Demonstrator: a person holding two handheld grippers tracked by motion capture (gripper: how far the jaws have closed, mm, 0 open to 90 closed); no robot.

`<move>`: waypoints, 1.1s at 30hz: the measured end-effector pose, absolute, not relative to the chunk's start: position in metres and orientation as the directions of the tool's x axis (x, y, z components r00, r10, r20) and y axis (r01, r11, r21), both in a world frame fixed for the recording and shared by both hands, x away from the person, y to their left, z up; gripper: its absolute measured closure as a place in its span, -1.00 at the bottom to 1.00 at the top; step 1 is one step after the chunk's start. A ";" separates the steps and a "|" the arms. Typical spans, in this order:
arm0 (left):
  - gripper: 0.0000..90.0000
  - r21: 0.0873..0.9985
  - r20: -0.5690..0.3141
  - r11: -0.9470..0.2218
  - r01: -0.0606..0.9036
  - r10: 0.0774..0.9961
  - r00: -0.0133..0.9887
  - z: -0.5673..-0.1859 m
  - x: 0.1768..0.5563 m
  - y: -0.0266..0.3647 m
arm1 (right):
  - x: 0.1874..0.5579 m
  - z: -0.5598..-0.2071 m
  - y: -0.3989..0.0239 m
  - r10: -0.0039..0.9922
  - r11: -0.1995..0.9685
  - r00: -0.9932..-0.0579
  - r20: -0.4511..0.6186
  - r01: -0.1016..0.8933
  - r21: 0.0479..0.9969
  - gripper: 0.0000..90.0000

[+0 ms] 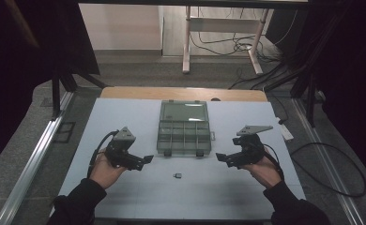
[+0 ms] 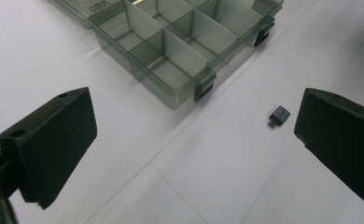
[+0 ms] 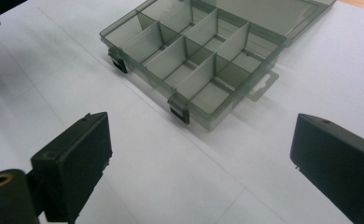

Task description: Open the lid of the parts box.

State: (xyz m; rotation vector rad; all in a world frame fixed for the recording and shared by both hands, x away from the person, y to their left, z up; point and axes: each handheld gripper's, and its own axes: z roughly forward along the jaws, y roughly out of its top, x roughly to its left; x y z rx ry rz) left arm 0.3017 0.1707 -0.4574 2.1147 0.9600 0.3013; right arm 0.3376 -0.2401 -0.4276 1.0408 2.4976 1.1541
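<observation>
Open compartment box (image 1: 184, 132), adapter (image 1: 177, 176) nearby

The right gripper (image 3: 199, 163) is hanging over the white tabletop (image 3: 138, 154) with its two black jaws standing wide apart — nothing sitting between them. Just beyond, the smoky clear organizer box (image 3: 194, 60) is lying open, lid (image 3: 264, 14) folded back flat, dividers showing, two dark latches facing the gripper.
</observation>
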 end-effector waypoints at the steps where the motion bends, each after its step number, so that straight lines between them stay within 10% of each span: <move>1: -1.00 0.738 -0.094 -0.411 0.535 0.723 0.685 -0.457 0.299 0.173 | 0.336 -0.428 -0.242 0.675 0.445 -0.731 0.104 0.515 0.733 -0.93; 33: -1.00 0.775 -0.103 -0.315 0.547 0.791 0.602 -0.456 0.231 0.219 | 0.272 -0.431 -0.296 0.735 0.404 -0.672 0.096 0.547 0.733 -1.00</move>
